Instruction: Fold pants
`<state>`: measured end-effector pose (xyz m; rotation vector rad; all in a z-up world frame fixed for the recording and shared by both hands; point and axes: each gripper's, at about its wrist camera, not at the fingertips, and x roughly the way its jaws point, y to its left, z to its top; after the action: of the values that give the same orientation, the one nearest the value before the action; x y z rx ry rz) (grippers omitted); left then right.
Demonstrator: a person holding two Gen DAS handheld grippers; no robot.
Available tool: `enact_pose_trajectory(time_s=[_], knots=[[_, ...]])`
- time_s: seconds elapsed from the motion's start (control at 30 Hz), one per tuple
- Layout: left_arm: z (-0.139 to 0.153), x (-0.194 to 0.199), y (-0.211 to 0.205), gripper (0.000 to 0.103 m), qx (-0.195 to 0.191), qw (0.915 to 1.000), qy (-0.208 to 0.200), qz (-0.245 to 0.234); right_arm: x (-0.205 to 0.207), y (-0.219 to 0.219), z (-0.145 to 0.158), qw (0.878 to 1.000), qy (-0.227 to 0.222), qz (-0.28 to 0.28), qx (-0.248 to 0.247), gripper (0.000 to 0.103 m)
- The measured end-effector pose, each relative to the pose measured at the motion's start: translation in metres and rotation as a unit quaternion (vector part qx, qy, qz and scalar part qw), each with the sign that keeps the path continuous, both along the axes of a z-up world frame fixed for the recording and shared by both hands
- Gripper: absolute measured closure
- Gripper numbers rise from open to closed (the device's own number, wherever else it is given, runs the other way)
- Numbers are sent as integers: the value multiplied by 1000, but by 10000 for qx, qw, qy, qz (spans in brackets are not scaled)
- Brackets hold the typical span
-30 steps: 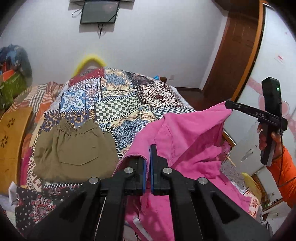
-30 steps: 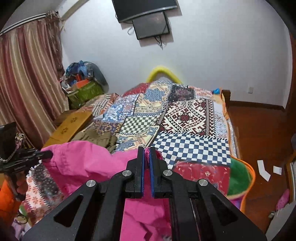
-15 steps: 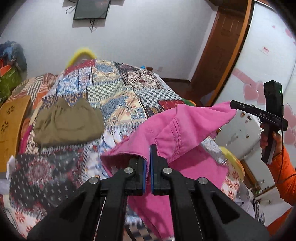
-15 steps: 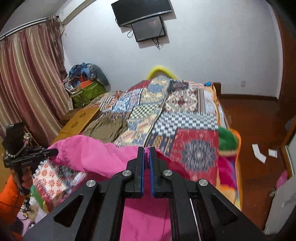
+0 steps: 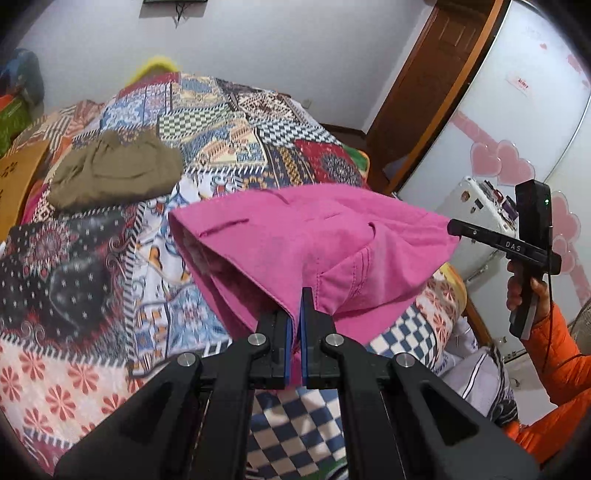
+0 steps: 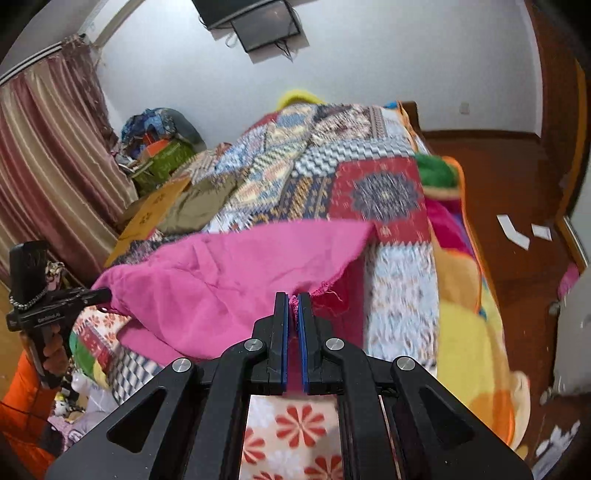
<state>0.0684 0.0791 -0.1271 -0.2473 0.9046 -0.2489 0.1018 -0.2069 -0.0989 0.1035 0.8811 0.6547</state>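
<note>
Nearest the lens, the left gripper (image 5: 294,306) is pressed together on a stitched edge of the bright pink cotton pants (image 5: 314,236), and the right gripper (image 6: 293,306) pinches a frayed hem of the same garment; between the two the cloth hangs slung above the bed, clear of the bedding. The pants look light and soft: they sag and crease between the two holds, so I judge they will drape wherever they are let down and need tension to lie flat, while the thicker seams and hems give the firmest places to take hold. Beneath lies the patchwork quilt of checks, florals and medallions (image 5: 236,129), a soft, uneven surface likely to drag at the cloth. At ten o'clock in the left view an olive-green folded garment (image 5: 114,173) rests on the quilt, well apart from the pants. Farther off, at eleven o'clock in the right view, hang striped pink-brown curtains (image 6: 48,147); at twelve o'clock a dark wall-mounted screen (image 6: 264,24); at two o'clock a brown wooden floor (image 6: 517,184).
</note>
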Motion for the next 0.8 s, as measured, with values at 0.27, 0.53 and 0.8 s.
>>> enact_pose_trajectory(time_s=[0.27, 0.53, 0.8], knots=[[-21, -20, 1, 100, -226, 9995, 232, 58, -14, -9, -34, 9990, 219, -188, -333, 99], [-32, -31, -1, 98, -139, 9995, 266, 37, -13, -2, -47, 9976, 149, -232, -633, 99], [-27, -35, -5, 98, -1, 9998, 176, 79, -10, 1, -31, 9967, -222, -252, -732, 99]])
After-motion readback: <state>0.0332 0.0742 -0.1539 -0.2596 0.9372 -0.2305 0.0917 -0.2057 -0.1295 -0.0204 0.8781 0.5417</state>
